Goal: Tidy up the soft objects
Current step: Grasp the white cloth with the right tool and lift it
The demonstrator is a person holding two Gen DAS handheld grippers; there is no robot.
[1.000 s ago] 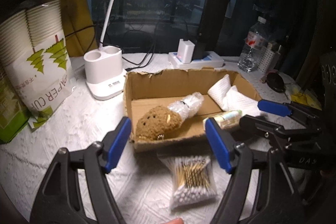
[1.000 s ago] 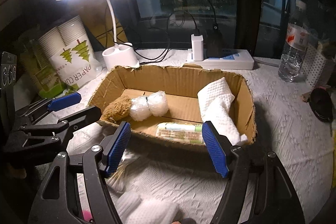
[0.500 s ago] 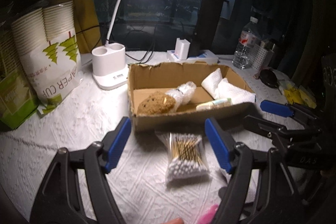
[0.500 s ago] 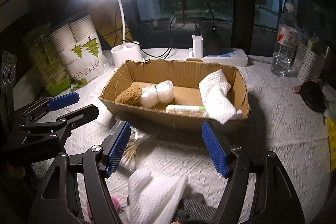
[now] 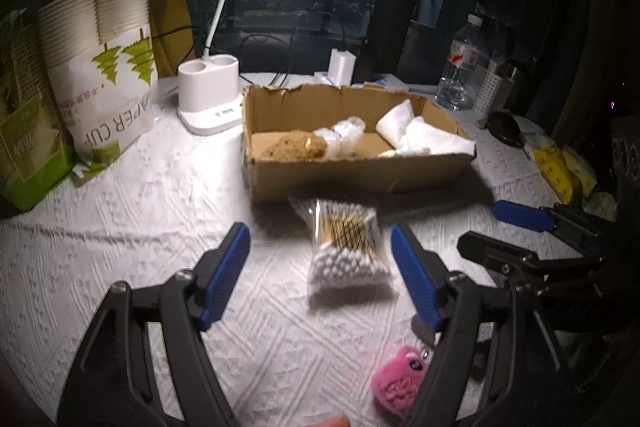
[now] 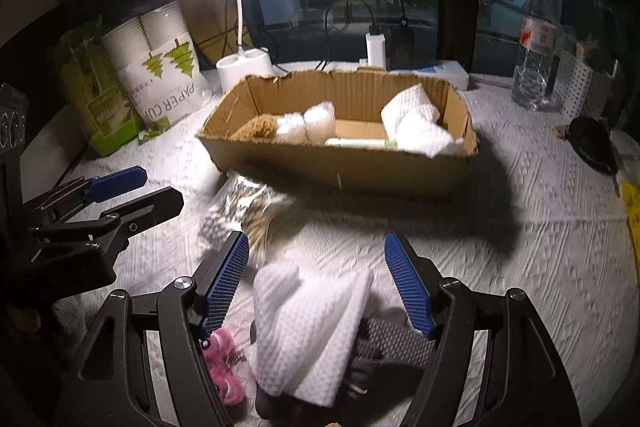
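A: How are the fingers of the left gripper (image 5: 320, 263) set?

B: They are spread wide and nothing is held between them. A bag of cotton swabs (image 5: 347, 247) is seen lying flat on the white tablecloth (image 5: 140, 227) in the gap, touched by neither pad. A pink plush charm (image 5: 398, 381) is found near the right finger's base.

A: And the right gripper (image 6: 316, 279)?

B: It is likewise spread wide, with nothing gripped. A folded white cloth (image 6: 308, 327) is framed between its pads, laid partly over a grey knitted piece (image 6: 384, 345).

A: Where are the sorted things kept?

B: A cardboard box (image 6: 360, 171) is placed just beyond the bag of cotton swabs. Inside, a brown plush toy (image 5: 296, 149) is set at the left, a bubble-wrapped bundle (image 5: 344, 137) beside it, a small tube (image 6: 360, 143) along the near wall, and white towels (image 6: 416, 125) at the right.

A: What stands farther out?

B: A desk lamp (image 5: 210, 99), a pack of paper cups (image 5: 104, 67) and a water bottle (image 6: 536, 55) are seen behind.
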